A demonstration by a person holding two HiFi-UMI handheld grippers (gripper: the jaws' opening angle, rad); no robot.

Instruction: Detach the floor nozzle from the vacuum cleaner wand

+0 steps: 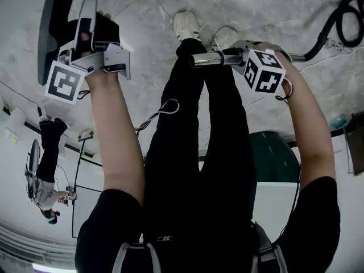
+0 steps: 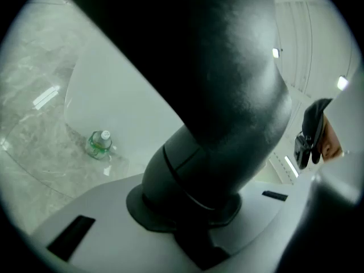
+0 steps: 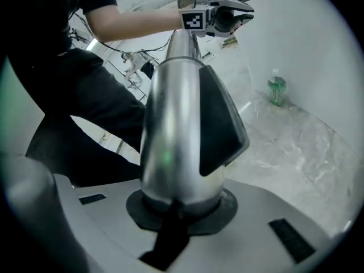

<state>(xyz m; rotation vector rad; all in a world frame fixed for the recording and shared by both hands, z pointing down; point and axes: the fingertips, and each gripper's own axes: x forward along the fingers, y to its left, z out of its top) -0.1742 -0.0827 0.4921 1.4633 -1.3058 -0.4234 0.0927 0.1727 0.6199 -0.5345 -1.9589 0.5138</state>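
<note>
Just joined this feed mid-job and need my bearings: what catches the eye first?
The shiny metal wand fills the right gripper view, clamped in the right tongs at the head view's top centre. At top left, the left tongs grip the black floor nozzle, clear of the wand's open end. A green bottle sits on the floor beyond.

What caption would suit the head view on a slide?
Left gripper holds the black floor nozzle, right gripper holds the chrome wand; the two parts are apart above a marble floor.
</note>
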